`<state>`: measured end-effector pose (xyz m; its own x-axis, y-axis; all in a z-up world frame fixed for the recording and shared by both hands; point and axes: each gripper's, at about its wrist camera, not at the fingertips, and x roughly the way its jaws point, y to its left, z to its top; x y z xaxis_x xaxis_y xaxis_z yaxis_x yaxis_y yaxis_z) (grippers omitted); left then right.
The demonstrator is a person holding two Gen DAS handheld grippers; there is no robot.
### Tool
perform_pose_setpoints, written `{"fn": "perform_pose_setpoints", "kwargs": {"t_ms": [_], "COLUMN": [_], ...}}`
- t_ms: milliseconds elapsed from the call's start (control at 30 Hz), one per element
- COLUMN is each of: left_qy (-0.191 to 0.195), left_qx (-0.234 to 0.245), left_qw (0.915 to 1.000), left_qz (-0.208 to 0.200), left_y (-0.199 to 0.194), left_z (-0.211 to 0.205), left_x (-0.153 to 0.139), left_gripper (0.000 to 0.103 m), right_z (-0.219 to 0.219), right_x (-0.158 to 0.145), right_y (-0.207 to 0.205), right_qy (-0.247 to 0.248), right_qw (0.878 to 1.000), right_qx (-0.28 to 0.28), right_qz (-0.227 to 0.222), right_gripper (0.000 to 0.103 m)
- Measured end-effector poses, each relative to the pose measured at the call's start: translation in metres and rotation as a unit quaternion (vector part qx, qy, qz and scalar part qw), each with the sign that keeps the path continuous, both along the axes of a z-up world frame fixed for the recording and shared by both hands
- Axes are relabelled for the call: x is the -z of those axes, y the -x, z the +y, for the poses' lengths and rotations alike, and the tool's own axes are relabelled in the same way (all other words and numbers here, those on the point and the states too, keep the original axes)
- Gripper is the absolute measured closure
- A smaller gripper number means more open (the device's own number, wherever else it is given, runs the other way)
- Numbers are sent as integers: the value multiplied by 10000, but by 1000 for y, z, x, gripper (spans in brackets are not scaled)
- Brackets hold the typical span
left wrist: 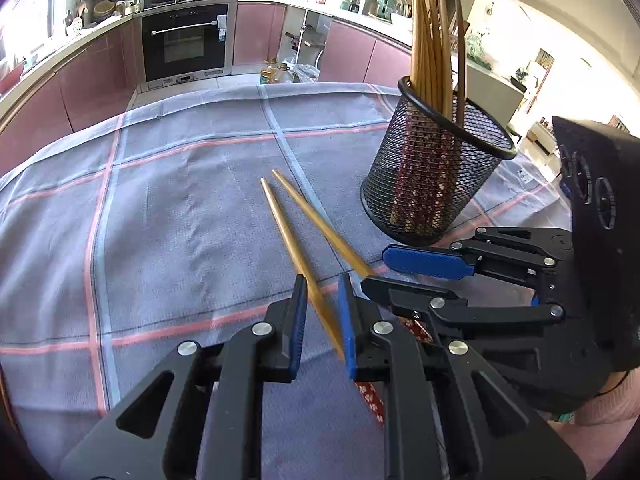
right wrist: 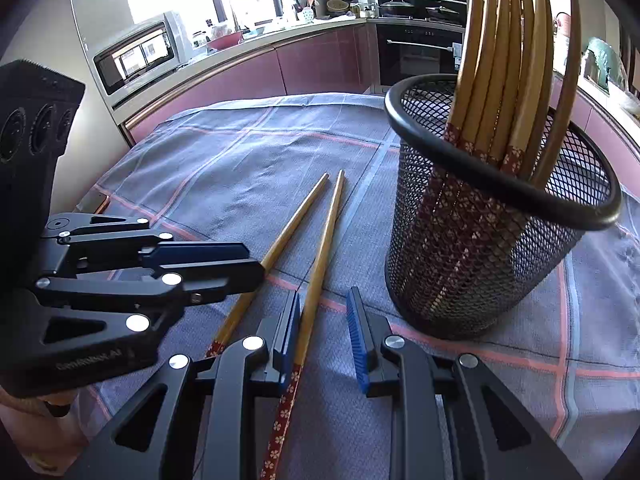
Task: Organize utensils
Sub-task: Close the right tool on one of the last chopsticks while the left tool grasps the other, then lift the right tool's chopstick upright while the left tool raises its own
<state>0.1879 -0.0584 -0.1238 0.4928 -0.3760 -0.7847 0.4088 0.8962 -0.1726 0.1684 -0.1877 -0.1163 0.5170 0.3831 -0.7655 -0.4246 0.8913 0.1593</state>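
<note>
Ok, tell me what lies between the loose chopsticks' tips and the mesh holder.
Only bare checked cloth, between loose chopsticks and mesh holder; the right wrist view shows it.

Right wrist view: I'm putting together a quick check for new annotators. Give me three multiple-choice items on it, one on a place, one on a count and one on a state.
1. Where does the mesh holder stand relative to the loose chopsticks?
A. To their left
B. To their right
C. On top of them

2. How many chopsticks are outside the mesh holder?
A. One
B. Two
C. Four

3. How are the stored chopsticks placed in the mesh holder?
A. Standing, patterned ends down
B. Standing, patterned ends up
C. Lying flat across the rim

Answers:
1 B, as the mesh holder stands on the cloth on the right side of the frame, apart from the pair.
2 B, as just two sticks run side by side over the cloth.
3 A, as the red flowered ends show through the mesh while the plain tips point up.
</note>
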Motion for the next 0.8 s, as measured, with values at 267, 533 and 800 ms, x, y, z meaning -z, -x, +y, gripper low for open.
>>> {"fn": "perform_pose_setpoints", "kwargs": {"t_ms": [267, 533, 800], "left_qy": [-135, -151, -33], "left_qx": [-73, -268, -379], "left_qw": [9999, 9995, 9993], "left_qz": [64, -3, 15], "left_y": [-7, -2, 2], "left_z": [-4, -4, 2], "left_x": [9, 12, 8], "left_gripper": [90, 93, 96], "right_z": [1, -8, -19], "right_x": [2, 4, -6], "right_y": [-6, -10, 0], "right_qy": [-37, -347, -658], "right_qw": [9999, 9989, 9974], "right_qx": [101, 322, 308], "right_qz": [-45, 57, -23], "right_gripper": [86, 97, 97]}}
